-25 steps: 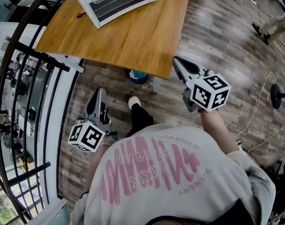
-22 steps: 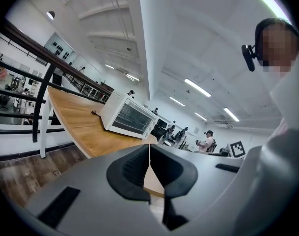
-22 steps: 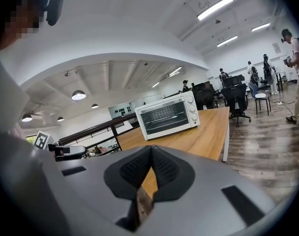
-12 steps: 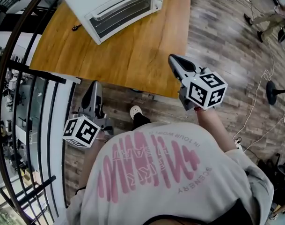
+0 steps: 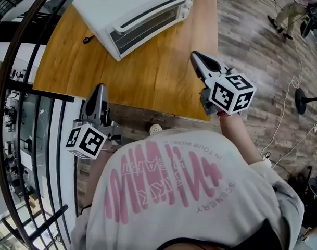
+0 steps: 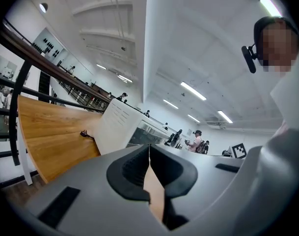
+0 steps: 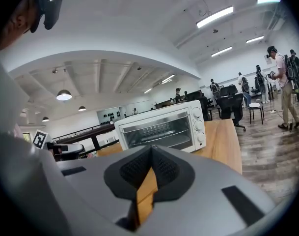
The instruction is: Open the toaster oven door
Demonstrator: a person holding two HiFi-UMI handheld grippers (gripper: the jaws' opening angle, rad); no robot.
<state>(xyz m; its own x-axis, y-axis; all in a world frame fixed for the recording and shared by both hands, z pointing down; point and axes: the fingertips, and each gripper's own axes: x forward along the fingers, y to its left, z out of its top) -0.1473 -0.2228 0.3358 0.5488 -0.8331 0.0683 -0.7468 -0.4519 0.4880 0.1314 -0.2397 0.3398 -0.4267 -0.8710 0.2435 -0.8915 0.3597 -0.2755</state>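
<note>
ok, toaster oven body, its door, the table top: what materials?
Toaster oven body: likely white painted sheet metal, smooth, matte.
Door: apparently glass, since the racks show through.
Table top: wood or wood-look laminate, orange-brown grain lines, slight sheen.

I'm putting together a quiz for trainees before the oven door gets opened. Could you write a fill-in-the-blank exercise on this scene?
The toaster oven stands on a ___ table. Its door is ___. In the right gripper view, its three knobs sit to the ___ of the door. The left gripper and the right gripper both hold ___.
Missing words: wooden; closed; right; nothing.
</note>
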